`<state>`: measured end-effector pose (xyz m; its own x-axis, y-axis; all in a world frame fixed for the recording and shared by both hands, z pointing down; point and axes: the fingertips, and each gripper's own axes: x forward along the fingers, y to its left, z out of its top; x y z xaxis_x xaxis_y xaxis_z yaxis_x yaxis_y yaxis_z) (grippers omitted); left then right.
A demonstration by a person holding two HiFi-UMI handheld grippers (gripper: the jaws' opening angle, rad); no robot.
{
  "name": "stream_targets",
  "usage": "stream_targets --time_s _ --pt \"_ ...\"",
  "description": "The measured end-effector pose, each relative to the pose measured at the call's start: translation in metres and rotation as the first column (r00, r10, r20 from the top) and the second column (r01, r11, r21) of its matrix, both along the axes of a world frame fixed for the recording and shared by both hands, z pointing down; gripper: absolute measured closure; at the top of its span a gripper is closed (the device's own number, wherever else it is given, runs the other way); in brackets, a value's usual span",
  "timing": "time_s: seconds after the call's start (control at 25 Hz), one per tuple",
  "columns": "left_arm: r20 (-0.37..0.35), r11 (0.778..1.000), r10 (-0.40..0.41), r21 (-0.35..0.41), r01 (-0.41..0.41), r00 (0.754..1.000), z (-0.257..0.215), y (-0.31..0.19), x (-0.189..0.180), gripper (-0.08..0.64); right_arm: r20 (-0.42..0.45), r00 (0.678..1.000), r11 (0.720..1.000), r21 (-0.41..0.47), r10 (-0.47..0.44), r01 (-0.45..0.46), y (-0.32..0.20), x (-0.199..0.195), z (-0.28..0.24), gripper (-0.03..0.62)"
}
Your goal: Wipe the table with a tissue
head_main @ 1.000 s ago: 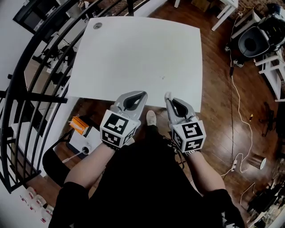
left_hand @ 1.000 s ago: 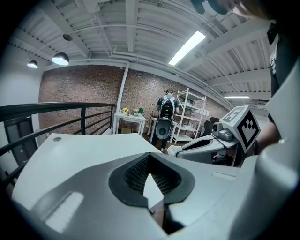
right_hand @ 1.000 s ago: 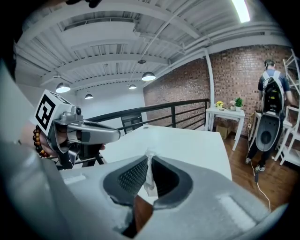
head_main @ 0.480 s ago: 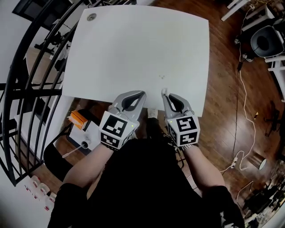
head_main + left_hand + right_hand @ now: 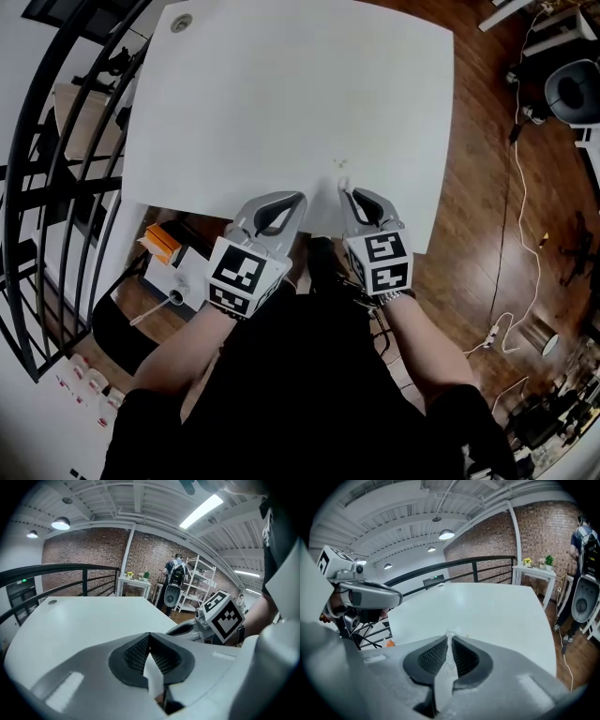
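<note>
I hold my right gripper [image 5: 345, 193] just over the near edge of the white table [image 5: 281, 94], a little right of that edge's middle, and its jaws are pressed together on a tissue [image 5: 450, 633]. In the right gripper view the tissue runs as a thin pale strip between the two dark ribbed pads [image 5: 432, 658] and pokes out at the tips as a small crumpled tuft. I cannot tell whether the tuft touches the table top. Just beyond the tips, further onto the table, lie a few tiny specks [image 5: 339, 164].

My left gripper [image 5: 301, 199] sits beside it, also at the table's near edge, slightly left of that edge's middle. Its tips point in toward the right gripper but stay apart from it, and its jaws are closed, meeting tip to tip. Both marker cubes [image 5: 246, 274] hang off the table's near edge, above my dark clothing.

A round grey cap [image 5: 181, 23] sits at the table's far left corner. A black railing [image 5: 47, 187] curves along the table's left side, and an orange box [image 5: 161, 246] lies below its near left corner. To the table's right a white cable [image 5: 525, 234] trails over the wooden floor [image 5: 469, 216]
</note>
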<state>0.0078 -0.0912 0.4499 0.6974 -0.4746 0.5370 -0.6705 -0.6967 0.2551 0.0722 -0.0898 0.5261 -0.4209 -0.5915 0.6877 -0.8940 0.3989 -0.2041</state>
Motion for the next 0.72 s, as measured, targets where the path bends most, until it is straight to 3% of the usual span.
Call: stream_targets --time_s 0.72 --pt "0.015 0.998 -0.03 -0.058 0.03 0.999 0.029 -0.022 -0.001 0.547 -0.03 0.999 0.99 -0.139 -0.032 0.027 -0.022 0.004 0.05 0.575"
